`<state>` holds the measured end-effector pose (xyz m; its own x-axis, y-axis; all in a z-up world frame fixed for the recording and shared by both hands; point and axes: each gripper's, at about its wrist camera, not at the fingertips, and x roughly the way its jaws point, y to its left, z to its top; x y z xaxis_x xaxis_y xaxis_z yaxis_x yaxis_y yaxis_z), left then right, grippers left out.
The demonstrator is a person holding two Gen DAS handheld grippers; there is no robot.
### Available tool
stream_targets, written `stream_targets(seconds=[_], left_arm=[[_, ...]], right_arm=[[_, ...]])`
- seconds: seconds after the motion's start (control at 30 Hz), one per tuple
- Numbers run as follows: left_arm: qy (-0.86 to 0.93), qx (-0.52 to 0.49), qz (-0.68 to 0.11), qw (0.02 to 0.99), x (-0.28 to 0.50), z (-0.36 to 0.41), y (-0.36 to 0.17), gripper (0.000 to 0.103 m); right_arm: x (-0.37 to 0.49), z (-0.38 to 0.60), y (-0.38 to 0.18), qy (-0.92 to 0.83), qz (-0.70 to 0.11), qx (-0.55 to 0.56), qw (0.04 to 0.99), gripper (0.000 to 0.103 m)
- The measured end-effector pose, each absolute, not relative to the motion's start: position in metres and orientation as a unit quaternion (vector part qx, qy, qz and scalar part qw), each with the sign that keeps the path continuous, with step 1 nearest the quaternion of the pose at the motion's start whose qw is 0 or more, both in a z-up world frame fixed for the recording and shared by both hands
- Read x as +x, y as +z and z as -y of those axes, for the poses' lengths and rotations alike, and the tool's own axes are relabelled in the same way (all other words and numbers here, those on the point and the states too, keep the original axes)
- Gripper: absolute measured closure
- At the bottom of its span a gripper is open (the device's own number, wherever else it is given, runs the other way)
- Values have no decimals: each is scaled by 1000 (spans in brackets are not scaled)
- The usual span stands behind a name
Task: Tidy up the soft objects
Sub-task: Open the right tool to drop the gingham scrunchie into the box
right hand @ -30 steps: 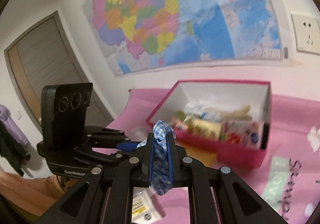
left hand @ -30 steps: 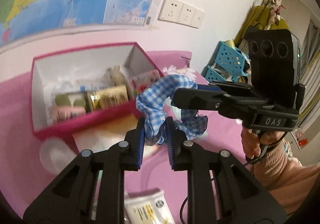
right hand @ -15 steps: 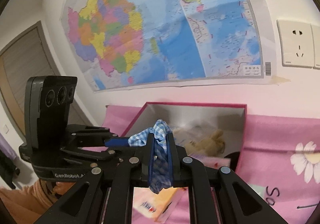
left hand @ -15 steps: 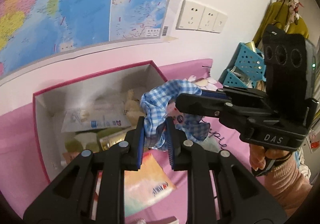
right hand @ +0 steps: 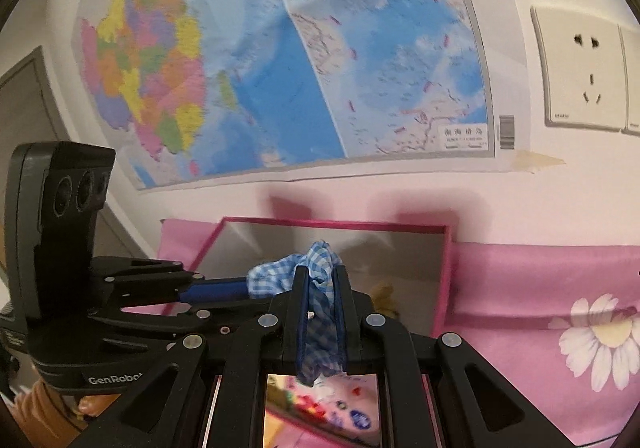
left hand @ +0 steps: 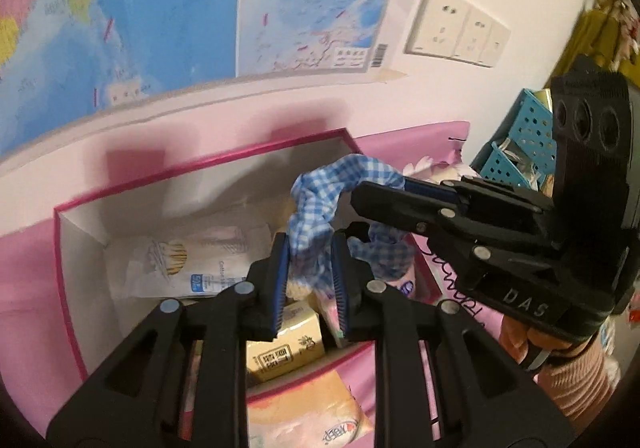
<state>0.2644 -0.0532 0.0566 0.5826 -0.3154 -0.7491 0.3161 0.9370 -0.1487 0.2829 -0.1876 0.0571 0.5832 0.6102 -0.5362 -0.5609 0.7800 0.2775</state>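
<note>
Both grippers held one blue checked scrunchie (left hand: 310, 232). The left gripper (left hand: 309, 268) had its jaws closed tight on one part of the cloth. The right gripper (right hand: 321, 300) had its jaws closed tight on another part, so the scrunchie hung between the two, up in the air.

Right under the jaws was a box (left hand: 68, 288) with pink edges and white walls. Its top was open. The near edge sat just below the left jaws, and the far wall stood behind the scrunchie. There was free air between the cloth and the things inside.

Inside the box, below and left of the left jaws, lay a white packet (left hand: 188, 268). A yellow pack (left hand: 286, 348) sat right under the jaws. A small tan soft toy (right hand: 384, 294) lay just right of the right jaws.

Past the box was a pink cloth (right hand: 540, 288) with flowers. Behind it stood the wall, with a map (right hand: 280, 48) and sockets (left hand: 456, 32). A blue basket (left hand: 524, 144) stood far off to the right.
</note>
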Motion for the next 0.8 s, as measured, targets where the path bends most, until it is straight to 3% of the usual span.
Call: stream_targets(seconds=[0.1, 0.23, 0.53, 0.8], left_arm=[[-168, -3, -428, 888, 268, 53, 51, 79], [-156, 6, -423, 893, 260, 52, 49, 74], [-168, -1, -374, 912, 206, 29, 63, 74], [-212, -11, -332, 919, 126, -2, 68, 61]], right_arm=[[288, 184, 48, 303, -322, 17, 897, 88], [296, 186, 34, 257, -346, 5, 902, 66], [263, 206, 44, 267, -321, 17, 909, 65], [186, 221, 54, 363, -306, 30, 880, 63]])
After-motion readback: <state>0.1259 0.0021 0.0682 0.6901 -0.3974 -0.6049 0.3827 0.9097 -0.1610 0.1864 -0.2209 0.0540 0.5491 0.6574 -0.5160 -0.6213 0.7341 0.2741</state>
